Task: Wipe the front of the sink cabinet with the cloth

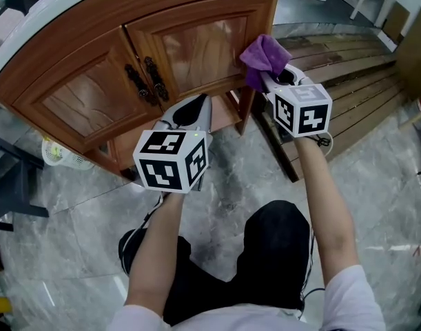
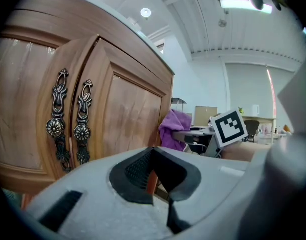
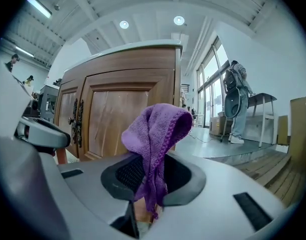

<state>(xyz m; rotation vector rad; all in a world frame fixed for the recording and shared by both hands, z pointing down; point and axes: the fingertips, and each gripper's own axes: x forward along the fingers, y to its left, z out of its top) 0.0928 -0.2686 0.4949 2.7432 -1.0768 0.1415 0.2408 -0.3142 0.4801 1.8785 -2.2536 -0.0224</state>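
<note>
The right tool (image 1: pixel 279 80) is gripping a purple cloth (image 1: pixel 264 55). Its jaws are closing on the lower folds while the rest is bunching up above the tips. The cloth is sitting at the right edge of the wooden sink cabinet (image 1: pixel 93 102), by the lower corner of the right door (image 1: pixel 196 43). It seems to be touching the wood, though the angle is making that hard to confirm. The left tool (image 1: pixel 196 109) is hovering lower, in front of the cabinet's bottom edge and just below the two dark ornate handles (image 1: pixel 147 81). Its jaws are pressing together with nothing between them. The person is reaching forward with both forearms over a grey marbled floor (image 1: pixel 231 192), and wooden steps (image 1: pixel 355 95) are lying off to the right.
</note>
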